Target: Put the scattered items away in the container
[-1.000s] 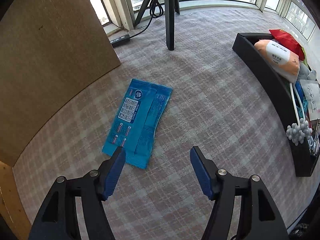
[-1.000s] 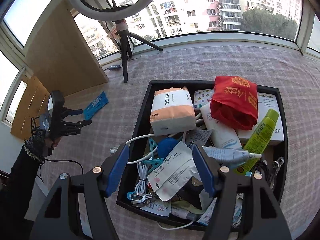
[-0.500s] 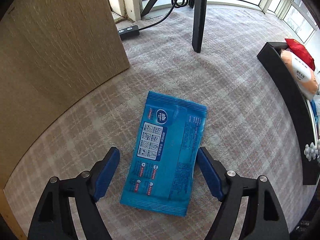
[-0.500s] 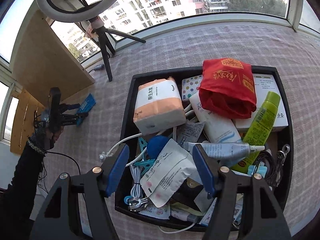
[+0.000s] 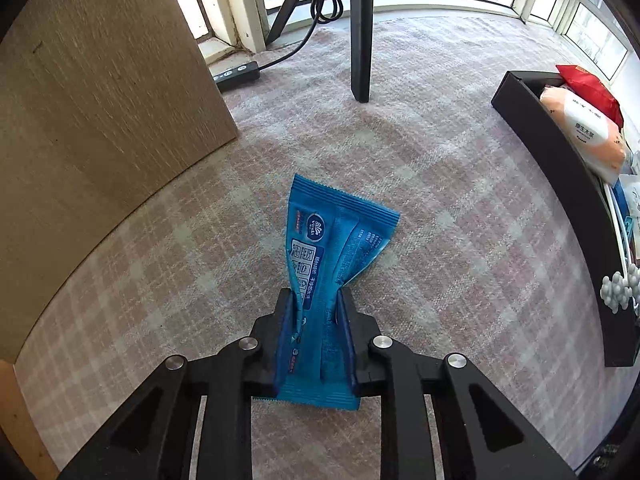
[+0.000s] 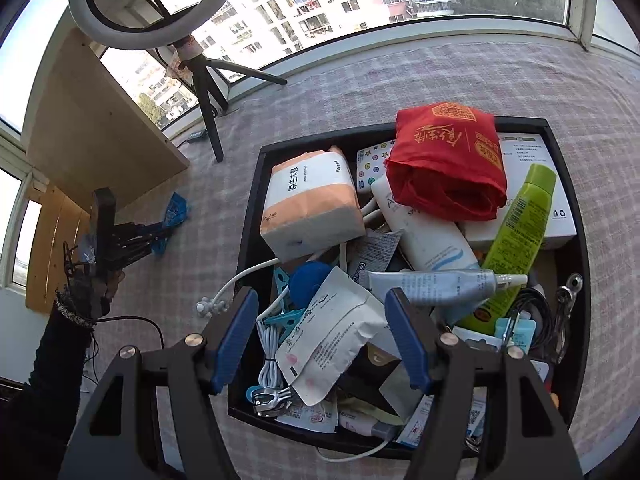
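My left gripper is shut on a blue wipes packet, pinching its near half so it crumples; the far end rests on the checked cloth. The black tray lies to the right. In the right wrist view the left gripper with the blue packet is left of the black tray. My right gripper is open and empty, above the tray's near left part, over a white pouch.
The tray holds a tissue pack, a red bag, a green tube, cables and several small items. A tripod leg, a power strip and a wooden board stand beyond the packet.
My left gripper moved forward over the blue packet and closed on it, crumpling it. My right gripper stayed open over the tray.
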Demonstrator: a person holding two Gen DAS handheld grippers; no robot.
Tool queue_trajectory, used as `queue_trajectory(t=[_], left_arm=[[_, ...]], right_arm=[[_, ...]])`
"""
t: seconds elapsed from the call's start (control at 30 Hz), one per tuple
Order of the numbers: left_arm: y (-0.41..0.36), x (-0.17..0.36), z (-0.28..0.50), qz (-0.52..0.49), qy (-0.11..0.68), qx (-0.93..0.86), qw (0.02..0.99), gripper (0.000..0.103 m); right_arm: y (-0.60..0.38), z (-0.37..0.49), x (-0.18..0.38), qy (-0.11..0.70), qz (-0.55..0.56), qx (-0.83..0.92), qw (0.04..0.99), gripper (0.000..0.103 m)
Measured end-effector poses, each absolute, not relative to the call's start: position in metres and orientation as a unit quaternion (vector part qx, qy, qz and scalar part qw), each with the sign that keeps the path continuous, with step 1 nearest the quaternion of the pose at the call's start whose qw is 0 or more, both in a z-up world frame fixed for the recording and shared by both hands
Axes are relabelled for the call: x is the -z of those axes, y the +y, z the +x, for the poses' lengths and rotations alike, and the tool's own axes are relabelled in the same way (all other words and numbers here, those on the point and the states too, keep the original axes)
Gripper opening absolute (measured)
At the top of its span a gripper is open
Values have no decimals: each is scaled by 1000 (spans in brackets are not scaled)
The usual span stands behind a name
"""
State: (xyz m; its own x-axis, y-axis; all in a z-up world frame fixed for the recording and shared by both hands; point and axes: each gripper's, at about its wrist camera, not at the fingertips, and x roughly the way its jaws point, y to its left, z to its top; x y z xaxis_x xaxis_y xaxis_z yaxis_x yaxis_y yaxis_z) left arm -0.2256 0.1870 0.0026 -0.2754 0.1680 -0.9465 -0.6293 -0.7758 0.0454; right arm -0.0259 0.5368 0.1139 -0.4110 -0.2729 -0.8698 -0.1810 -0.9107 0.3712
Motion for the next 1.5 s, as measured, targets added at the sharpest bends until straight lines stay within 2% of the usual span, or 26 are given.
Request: queue_trajectory(t=[0.1,0.33,0.6,0.7,0.87,0.9,0.93,0.97,1.0,1.03,1.27,1.5], left_arm=[[187,-7,-221,-553,188,-773,248,10],[197,-44,-185,-552,122,-783,259,10],[286,-104,-96,-486,140,-781,367,10],[325,-115,-76,-482,124,-765,409,10],[385,-125,-44,-462,152,-754,442,10],[392,-127,-40,-459,155,-755,443,14],[400,-127,-36,-454,160,-758,441,28],[406,-127,-31,-446,172,-762,436,36],[410,-127,-27,-441,183,-770,422,55],[413,-126,-25,-440,189,-779,405,67],[395,-134,-14,-455,165,-787,383,68],[344,-154,0,-448,148,-820,322,71]], right_arm=[[541,-18,-114,-213,538,815,24,65],[558,12,-121,-215,520,827,-4,65],[586,57,-118,-258,501,826,-30,65],[596,72,-119,-265,495,826,-39,65],[611,96,-124,-263,490,829,-58,65],[613,100,-126,-261,489,830,-63,65],[615,104,-127,-259,487,831,-69,65],[616,107,-128,-257,487,832,-73,65],[617,110,-130,-256,486,832,-76,65],[617,112,-130,-254,486,833,-79,65],[602,117,-136,-243,486,836,-67,65],[556,104,-146,-202,490,847,-30,65]])
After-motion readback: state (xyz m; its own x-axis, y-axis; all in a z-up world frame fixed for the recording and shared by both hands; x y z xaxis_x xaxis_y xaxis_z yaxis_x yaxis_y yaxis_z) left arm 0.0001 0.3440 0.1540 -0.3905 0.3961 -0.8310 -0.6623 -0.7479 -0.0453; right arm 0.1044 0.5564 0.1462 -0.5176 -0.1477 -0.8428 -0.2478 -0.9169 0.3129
